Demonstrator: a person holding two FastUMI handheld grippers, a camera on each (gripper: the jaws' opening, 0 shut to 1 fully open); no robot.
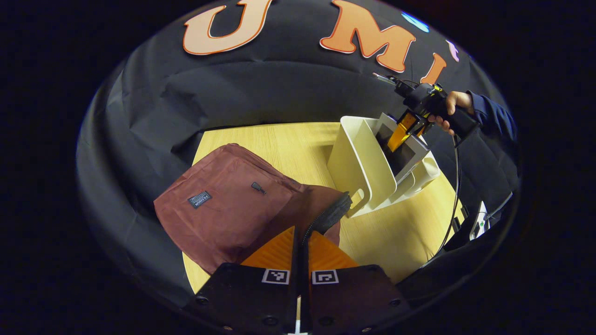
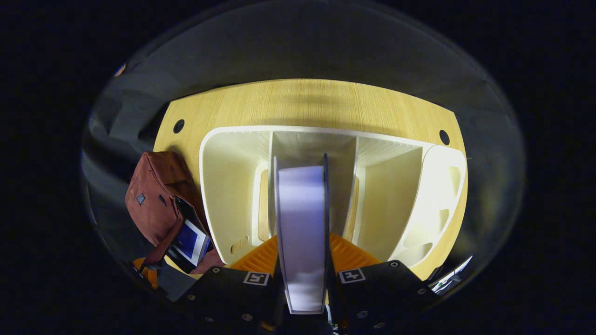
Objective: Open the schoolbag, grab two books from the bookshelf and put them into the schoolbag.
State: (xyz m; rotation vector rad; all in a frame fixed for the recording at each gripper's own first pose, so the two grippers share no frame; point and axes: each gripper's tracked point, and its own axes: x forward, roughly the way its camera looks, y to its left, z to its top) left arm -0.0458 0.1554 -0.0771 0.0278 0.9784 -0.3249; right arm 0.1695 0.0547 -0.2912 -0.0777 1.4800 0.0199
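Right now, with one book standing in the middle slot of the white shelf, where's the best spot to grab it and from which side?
Grip the book by its top edge, coming straight down from above. It stands upright on edge in the shelf between two dividers, so only that edge is free. The right gripper already straddles it there, a finger on each cover.

The maroon schoolbag [image 1: 223,209] lies on the surface, its top unzipped, with what looks like one book [image 2: 188,242] already inside. Just beside it the cream bookshelf [image 2: 233,186] stands upright; a pale-edged book [image 2: 301,223] sits upright in its middle compartment.
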